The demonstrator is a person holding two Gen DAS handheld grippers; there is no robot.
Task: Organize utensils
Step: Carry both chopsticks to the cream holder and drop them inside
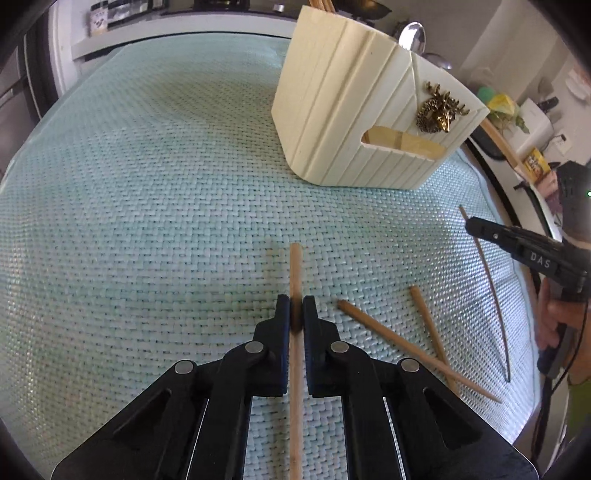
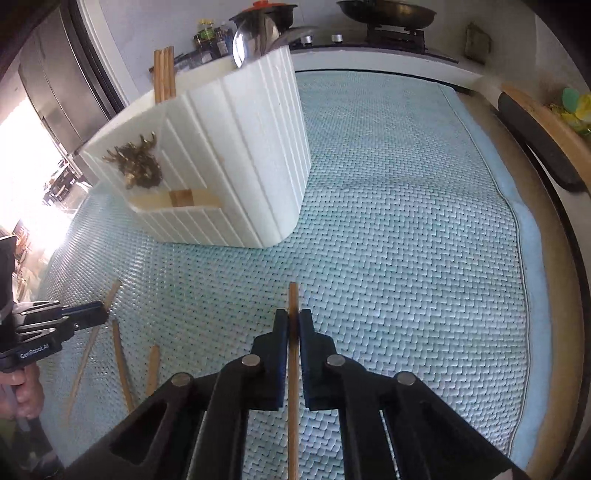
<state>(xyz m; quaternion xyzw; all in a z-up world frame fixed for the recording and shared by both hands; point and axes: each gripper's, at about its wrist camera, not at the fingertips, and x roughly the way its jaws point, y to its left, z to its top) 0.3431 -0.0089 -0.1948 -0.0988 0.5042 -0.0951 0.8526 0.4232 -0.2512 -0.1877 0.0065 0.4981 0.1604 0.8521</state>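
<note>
— So, what does everything rest on?

— On a pale green woven mat (image 1: 147, 206) that covers a table; behind it runs a kitchen counter with a dark pan (image 2: 388, 11) on a stove and a metal kettle (image 2: 258, 26) (its lid knob is red).

— And the container?

— A cream ribbed utensil holder (image 1: 343, 110) stands on the mat, with a brass stag ornament (image 1: 439, 109) on its front. Wooden chopsticks (image 2: 164, 74) stand upright in one compartment, and a metal spoon (image 1: 413, 35) pokes out of another.

— Where are the loose pieces?

— Two chopsticks (image 1: 406, 347) lie crossed on the mat between the tools, well apart from the holder.

— The tools?

— The left gripper (image 1: 295, 306) is clamped on a wooden chopstick (image 1: 295, 266), whose tip pokes past the pads. The right gripper (image 2: 293, 321) is likewise closed around another chopstick (image 2: 293, 299). A hand (image 2: 22, 391) holds the left tool's grip.
</note>
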